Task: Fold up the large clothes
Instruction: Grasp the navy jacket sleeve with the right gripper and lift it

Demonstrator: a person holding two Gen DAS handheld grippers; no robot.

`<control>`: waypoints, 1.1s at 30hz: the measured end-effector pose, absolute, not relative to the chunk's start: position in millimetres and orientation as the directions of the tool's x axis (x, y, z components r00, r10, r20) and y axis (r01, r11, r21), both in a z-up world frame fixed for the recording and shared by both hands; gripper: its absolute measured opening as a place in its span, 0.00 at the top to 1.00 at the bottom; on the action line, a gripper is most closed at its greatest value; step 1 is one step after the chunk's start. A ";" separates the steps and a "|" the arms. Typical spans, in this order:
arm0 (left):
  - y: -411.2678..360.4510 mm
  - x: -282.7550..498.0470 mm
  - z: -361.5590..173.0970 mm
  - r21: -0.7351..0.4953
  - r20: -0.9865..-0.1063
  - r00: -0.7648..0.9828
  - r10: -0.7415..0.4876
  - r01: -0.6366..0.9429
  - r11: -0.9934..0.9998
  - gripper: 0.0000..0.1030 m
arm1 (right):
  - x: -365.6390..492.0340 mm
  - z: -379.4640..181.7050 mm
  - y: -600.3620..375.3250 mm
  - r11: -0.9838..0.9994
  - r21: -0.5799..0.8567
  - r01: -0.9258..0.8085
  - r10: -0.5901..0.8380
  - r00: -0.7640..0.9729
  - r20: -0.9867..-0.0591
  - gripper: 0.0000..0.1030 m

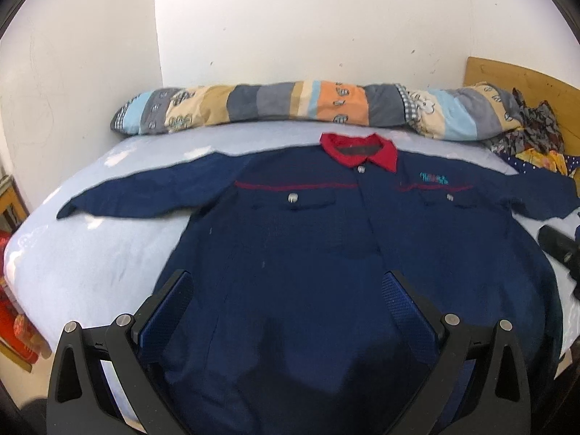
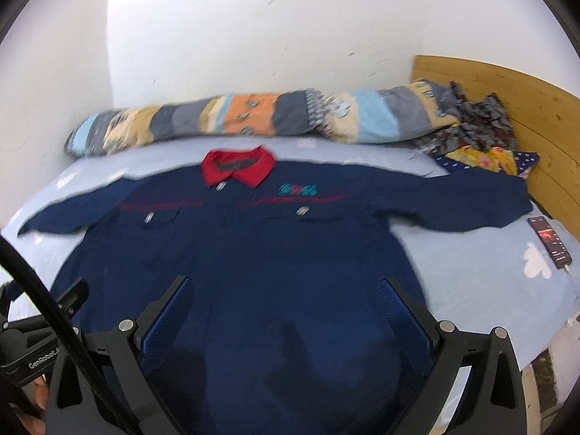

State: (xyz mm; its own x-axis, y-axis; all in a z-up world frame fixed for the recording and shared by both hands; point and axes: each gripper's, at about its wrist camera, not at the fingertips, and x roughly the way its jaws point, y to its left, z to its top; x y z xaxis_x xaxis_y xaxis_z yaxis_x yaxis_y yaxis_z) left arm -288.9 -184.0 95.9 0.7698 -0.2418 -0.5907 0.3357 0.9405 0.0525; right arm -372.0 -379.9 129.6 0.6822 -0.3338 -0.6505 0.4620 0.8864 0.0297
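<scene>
A navy work jacket [image 1: 308, 239] with a red collar [image 1: 359, 150] lies flat, front up, on a light blue bed [image 1: 90, 253], both sleeves spread out sideways. My left gripper [image 1: 288, 282] hovers open over the jacket's lower middle, with nothing between its blue-padded fingers. In the right wrist view the same jacket [image 2: 253, 253] fills the centre, collar [image 2: 237, 166] far from me. My right gripper [image 2: 284, 286] is likewise open above the lower hem area, empty. The other gripper's black body [image 2: 32, 340] shows at the left edge of that view.
A long patchwork bolster [image 1: 290, 108] lies along the wall behind the collar. Crumpled patterned clothes [image 2: 478, 134] are piled at the far right by the wooden headboard [image 2: 525, 108]. A phone [image 2: 549, 241] with a lit screen rests on the sheet beyond the right sleeve.
</scene>
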 end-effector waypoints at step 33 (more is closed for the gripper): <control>-267.2 -212.6 96.9 0.063 -0.638 0.701 -0.319 0.460 0.886 0.00 | -489.4 89.8 -806.5 0.331 0.611 0.719 -0.371 0.695 -0.616 0.02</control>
State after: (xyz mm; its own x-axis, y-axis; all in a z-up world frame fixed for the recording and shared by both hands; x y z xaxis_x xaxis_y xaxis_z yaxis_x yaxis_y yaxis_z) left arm -212.6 -267.2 96.9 0.7014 -0.3188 -0.6375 0.4599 0.8857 0.0630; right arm -489.4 -806.5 89.8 0.6948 -0.3706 -0.6163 0.7188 0.3312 0.6112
